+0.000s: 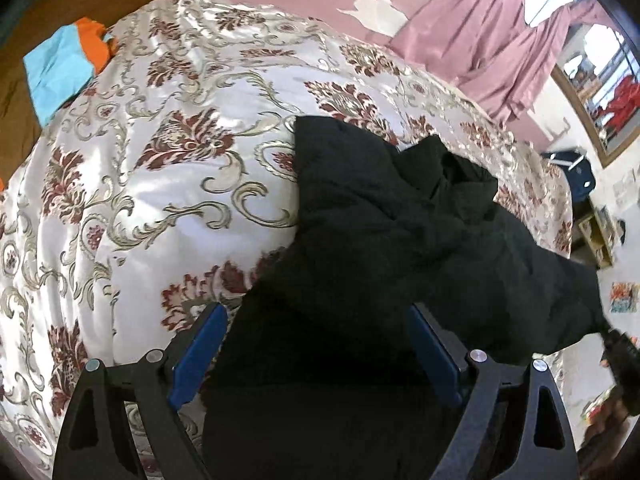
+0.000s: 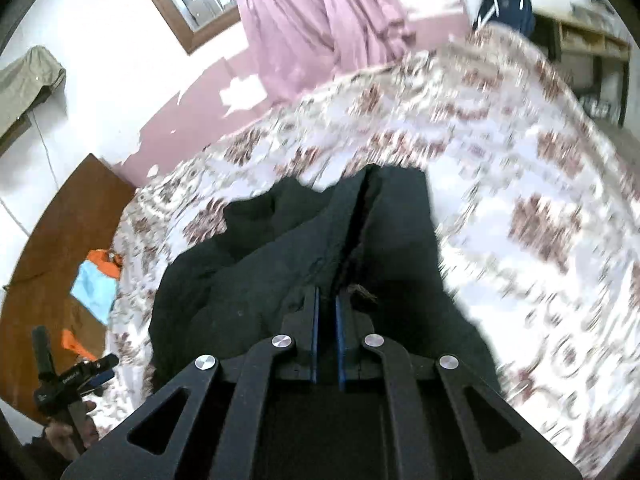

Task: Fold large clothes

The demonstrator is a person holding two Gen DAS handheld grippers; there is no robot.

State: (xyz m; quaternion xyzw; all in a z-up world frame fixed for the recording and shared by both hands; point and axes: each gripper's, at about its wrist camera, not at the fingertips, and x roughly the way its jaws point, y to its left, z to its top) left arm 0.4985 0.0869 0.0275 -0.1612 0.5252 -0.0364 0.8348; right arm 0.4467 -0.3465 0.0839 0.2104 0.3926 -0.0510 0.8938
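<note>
- Lay crumpled on the bed (image 1: 140,128), over to its right side: one big black garment (image 1: 380,220), on a shiny flowered cover.
- Was at the picking-up step, by the look of it: a first hold on the cloth, no neat fold made yet.
- Right gripper (image 2: 326,300): fingers pinched almost fully shut, with a ridge of the black cloth caught between the blue pads.
- Looked raised off the cover there, with the cloth hanging from the pinch in a long crease.
- Left gripper (image 1: 316,312): fingers spread wide over the near part of the garment, cloth between them but not squeezed.
- Held nothing on that side.
- Next move probably called for shutting the left fingers on an edge or corner, then pulling both holds apart to spread the cloth flat.
- Hard to find a true hem: all dark, all bunched, edges hidden in the folds.
- Plenty of open bed to the left of the garment for laying it out.
- Less room on the right, with the bed edge close and a blue chair (image 1: 576,172) and a wooden shelf (image 1: 600,240) just past it.
- Far corner by the headboard taken up by a blue and orange cloth (image 1: 64,68).
- Pink curtain (image 1: 492,36) hung behind the bed, well apart from the work.
</note>
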